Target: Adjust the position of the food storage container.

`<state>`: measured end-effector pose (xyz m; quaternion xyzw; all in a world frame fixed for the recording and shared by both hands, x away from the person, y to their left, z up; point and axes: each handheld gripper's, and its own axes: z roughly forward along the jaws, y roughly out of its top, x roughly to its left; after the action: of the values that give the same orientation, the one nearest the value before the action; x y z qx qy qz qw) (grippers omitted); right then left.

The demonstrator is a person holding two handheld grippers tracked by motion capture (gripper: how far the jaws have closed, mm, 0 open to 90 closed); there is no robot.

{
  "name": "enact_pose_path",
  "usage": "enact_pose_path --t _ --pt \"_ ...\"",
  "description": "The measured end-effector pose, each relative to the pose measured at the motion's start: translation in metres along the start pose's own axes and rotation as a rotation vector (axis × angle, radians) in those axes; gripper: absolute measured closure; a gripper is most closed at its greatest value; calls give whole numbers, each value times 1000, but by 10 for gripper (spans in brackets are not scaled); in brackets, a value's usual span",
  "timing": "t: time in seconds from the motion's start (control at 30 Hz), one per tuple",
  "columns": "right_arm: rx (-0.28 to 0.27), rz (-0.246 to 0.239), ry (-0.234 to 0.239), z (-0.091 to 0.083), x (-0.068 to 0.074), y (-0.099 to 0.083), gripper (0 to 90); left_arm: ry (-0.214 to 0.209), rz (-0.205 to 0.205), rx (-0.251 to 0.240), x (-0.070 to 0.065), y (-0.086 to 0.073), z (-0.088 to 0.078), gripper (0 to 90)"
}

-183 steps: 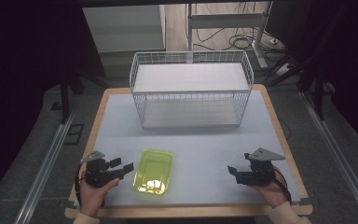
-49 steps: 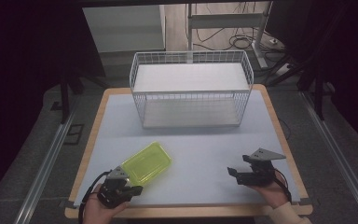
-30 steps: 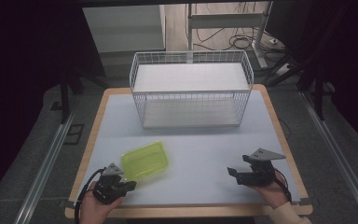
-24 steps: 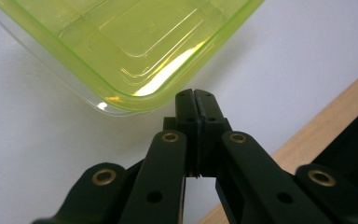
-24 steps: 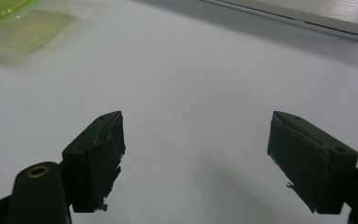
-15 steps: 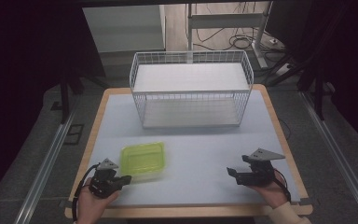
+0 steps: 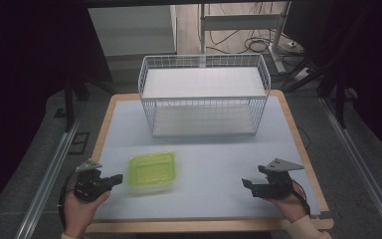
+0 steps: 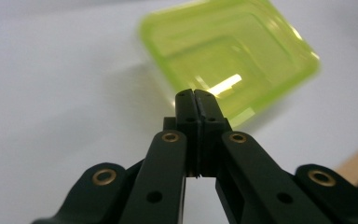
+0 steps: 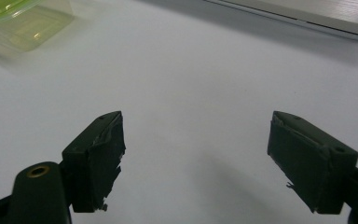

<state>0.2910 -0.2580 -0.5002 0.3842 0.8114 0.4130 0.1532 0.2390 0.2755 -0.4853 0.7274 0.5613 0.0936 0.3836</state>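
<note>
Green box (image 7: 152, 172) sits on the desk (image 7: 219, 164), not in the wire basket (image 7: 204, 94) yet. Left gripper (image 7: 115, 179) fingers are pressed together beside it, holding nothing; right gripper (image 7: 247, 184) fingers are wide.

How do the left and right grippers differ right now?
Left gripper has its jaws shut together with nothing between them; right gripper has its jaws wide apart. The left points at the green container close ahead; the right sits off over bare table. Both are hand-held, low over the near edge.
</note>
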Motion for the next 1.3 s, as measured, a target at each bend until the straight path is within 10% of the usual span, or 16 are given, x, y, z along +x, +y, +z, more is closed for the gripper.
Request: enact_pose_path --t 0.33,1.3 --pt "7 -6 1 1 0 0 191 -38 -89 67 32 -2 40 900" --pt "10 -10 -3 1 1 0 192 -134 -68 105 7 14 84 900"
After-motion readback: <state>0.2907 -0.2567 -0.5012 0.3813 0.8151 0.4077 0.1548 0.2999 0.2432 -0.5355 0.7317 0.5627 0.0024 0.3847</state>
